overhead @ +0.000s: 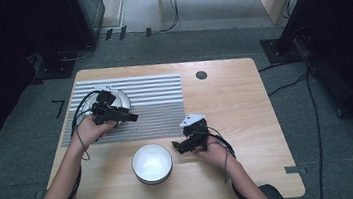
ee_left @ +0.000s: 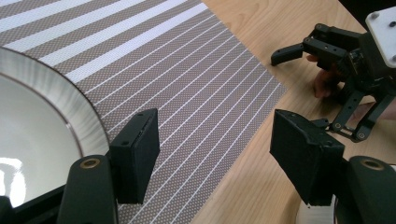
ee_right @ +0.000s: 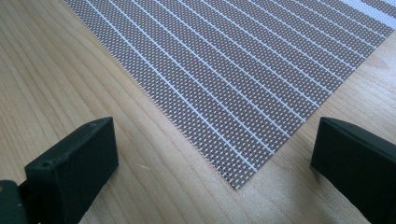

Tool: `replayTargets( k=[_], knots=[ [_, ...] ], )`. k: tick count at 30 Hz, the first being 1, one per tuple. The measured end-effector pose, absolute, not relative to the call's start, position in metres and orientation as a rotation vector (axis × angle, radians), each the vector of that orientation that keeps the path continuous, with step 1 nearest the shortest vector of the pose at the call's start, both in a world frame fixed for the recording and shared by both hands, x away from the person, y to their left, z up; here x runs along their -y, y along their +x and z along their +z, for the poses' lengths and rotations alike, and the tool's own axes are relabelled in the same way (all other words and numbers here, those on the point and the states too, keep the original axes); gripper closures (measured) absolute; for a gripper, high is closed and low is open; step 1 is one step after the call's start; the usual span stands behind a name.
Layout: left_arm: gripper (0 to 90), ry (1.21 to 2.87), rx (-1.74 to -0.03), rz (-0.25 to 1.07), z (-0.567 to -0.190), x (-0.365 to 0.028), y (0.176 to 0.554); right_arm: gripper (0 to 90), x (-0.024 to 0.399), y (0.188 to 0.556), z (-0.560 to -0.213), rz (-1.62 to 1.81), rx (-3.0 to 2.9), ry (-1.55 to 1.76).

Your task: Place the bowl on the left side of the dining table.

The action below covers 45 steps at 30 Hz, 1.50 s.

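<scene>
From the high view, the left hand-held gripper [overhead: 125, 116] hovers over the striped mat [overhead: 159, 101] on the tabletop [overhead: 236, 108], covering most of a white plate [overhead: 119, 97] at the mat's left end. The right hand-held gripper [overhead: 179, 145] sits low beside a white bowl [overhead: 152, 163] near the front edge; its jaws are hard to make out from here.

In the left gripper view, the left hand-held gripper [ee_left: 215, 156] has its jaws apart with nothing between them, over the mat [ee_left: 187, 79]. The plate [ee_left: 42, 116] is cut off at the left edge, and the right hand-held gripper [ee_left: 289, 56] shows farther off.

In the right gripper view, the right hand-held gripper [ee_right: 215, 163] has its jaws wide apart, flanking the mat's [ee_right: 243, 70] corner; both jaws are cut off by the frame.
</scene>
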<state>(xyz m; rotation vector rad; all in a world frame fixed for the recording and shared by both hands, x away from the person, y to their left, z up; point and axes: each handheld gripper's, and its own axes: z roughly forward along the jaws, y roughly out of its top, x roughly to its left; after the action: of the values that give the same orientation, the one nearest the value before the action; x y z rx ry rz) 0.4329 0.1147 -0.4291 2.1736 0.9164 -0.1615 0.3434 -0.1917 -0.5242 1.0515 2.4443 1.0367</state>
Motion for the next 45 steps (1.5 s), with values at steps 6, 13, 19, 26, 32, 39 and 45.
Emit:
replayTargets(
  k=[6,13,19,26,32,39,45],
  knots=[
    [32.5,2.188,-0.911,-0.172,-0.435,-0.109,0.432,0.0,0.192,0.343,-0.524,1.037,-2.444,1.052],
    [32.2,2.211,-0.890,-0.175,-0.444,-0.103,0.430,0.0,0.192,0.343,-0.524,1.036,-2.445,1.051],
    [32.1,2.225,-0.882,-0.179,-0.453,-0.097,0.430,0.0,0.192,0.343,-0.524,1.036,-2.444,1.052],
    [32.3,2.223,-0.853,-0.180,-0.460,-0.094,0.426,0.0,0.192,0.343,-0.524,1.037,-2.445,1.051],
    [32.7,2.245,-0.825,-0.148,-0.466,-0.088,0.422,0.0,0.192,0.343,-0.524,1.037,-2.445,1.051],
    [32.6,2.281,-0.831,-0.146,-0.476,-0.083,0.421,0.0,0.192,0.343,-0.524,1.036,-2.445,1.052],
    [32.6,2.307,-0.800,-0.122,-0.482,-0.077,0.419,0.0,0.192,0.343,-0.524,1.036,-2.444,1.052]
  ],
)
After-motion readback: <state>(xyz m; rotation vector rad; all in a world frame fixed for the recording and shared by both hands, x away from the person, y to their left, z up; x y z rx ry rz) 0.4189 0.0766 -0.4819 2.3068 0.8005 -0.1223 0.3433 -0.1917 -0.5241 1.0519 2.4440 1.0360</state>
